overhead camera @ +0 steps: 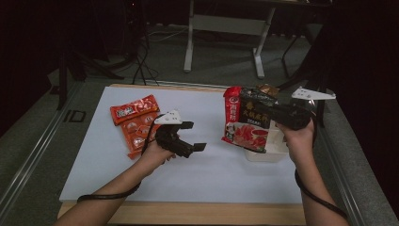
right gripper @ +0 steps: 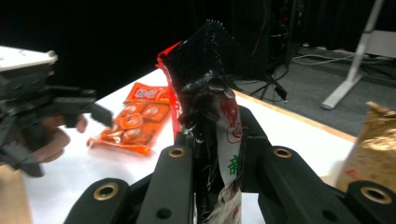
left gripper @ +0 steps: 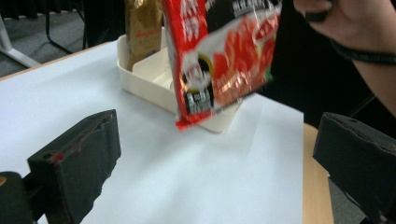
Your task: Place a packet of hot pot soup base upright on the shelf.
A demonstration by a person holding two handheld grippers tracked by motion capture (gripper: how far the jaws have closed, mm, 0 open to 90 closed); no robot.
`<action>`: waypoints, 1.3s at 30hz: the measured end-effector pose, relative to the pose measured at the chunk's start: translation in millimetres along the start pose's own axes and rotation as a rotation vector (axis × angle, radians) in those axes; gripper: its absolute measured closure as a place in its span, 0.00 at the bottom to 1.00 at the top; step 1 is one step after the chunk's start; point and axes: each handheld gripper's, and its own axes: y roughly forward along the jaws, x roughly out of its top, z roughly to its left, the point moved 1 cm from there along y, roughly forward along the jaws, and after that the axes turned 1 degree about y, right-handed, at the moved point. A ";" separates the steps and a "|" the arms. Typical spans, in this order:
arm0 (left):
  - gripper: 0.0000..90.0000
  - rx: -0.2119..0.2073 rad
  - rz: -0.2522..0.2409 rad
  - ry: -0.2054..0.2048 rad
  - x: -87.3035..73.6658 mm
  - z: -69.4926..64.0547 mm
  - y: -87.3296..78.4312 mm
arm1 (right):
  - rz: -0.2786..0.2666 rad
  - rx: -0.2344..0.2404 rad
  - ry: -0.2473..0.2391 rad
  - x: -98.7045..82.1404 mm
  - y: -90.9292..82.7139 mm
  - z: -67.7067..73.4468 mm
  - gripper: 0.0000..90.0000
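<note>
Dim room, grey floor (overhead camera: 221,61), white desk frame (overhead camera: 226,28)

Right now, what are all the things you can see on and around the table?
Big snack bag: one, red and black, held upright over the tray.
Tray: one, cream, right side of table.
Gold packet: one, standing in the tray.
Orange snack packs: two, orange-red, lying at the table's left.
Table: one, white top, wooden edge.
Desk frame: one, white legs, on the floor behind.
Left gripper: black, fingers open, nothing between them.
Right gripper: black, fingers shut on the big snack bag.
</note>
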 end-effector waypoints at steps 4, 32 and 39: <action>0.01 0.000 0.008 0.000 -8.2 0.0 -3.2 | -0.007 -0.022 -0.008 5.2 -1.0 -9.3 0.88; 0.01 0.004 0.024 -0.075 -68.3 4.1 -25.5 | -0.019 -0.116 -0.039 19.1 11.8 -92.1 0.88; 0.01 -0.007 0.021 -0.085 -73.3 5.3 -21.0 | -0.011 -0.140 -0.031 11.0 16.4 -106.3 0.88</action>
